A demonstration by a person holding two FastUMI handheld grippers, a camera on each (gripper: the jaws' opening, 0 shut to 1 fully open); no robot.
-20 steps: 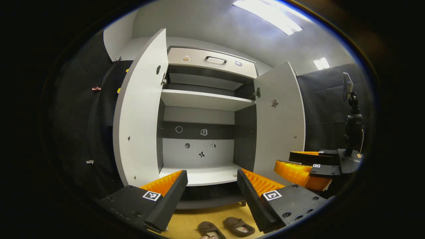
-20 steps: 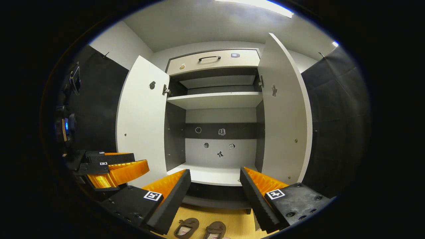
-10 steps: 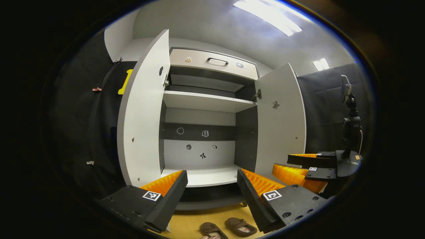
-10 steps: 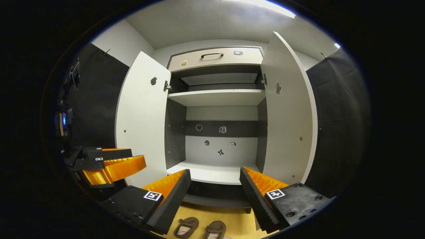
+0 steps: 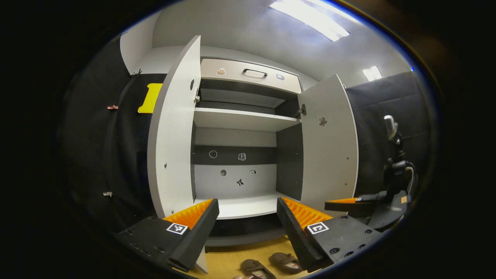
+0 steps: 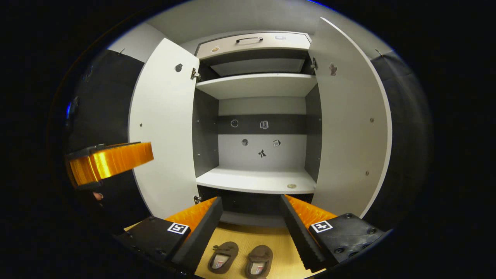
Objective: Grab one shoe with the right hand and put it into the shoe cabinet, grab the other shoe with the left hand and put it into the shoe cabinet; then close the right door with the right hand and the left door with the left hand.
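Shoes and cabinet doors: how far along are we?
Nothing is done yet. Both shoes sit on the floor in front of the cabinet, its shelves bare. In hand: nothing; the right tool hangs open above the pair, the left tool open too. Left: both placements, then both open doors.

**Shoes on the floor, cabinet wide open**

Two brown shoes (image 6: pixel 240 260) lie side by side at the bottom centre of the right gripper view, on the yellow floor in front of the cabinet (image 6: pixel 257 180). The cabinet fills the middle of the frame, white with dark inner walls, its shelves bare. The left door (image 6: pixel 164 128) and right door (image 6: pixel 350 124) both stand open.
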